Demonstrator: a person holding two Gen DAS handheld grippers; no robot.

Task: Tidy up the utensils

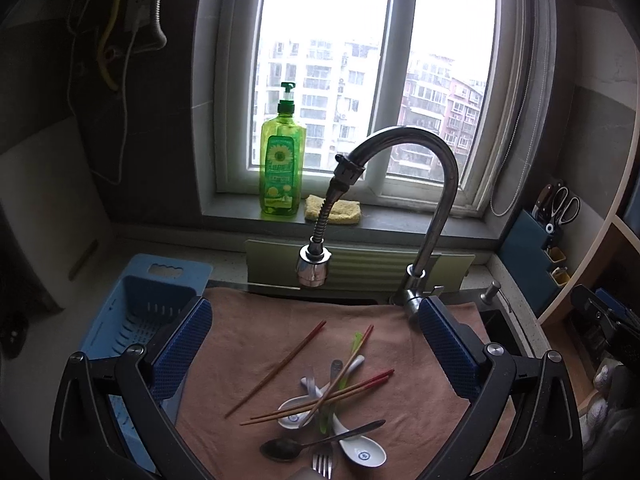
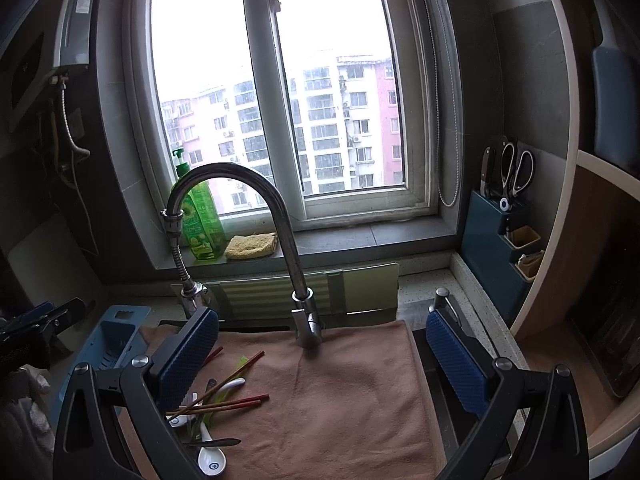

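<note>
A pile of utensils lies on a brown towel over the sink: red-tipped chopsticks, white ceramic spoons, a metal spoon, a fork and a green plastic utensil. My left gripper is open and empty, above and just behind the pile. My right gripper is open and empty over the bare towel, to the right of the pile. A blue drainer basket stands left of the towel; it also shows in the right wrist view.
A chrome faucet with a hanging spray head arches over the towel's back. A green soap bottle and yellow sponge sit on the windowsill. A blue holder with scissors stands at the right.
</note>
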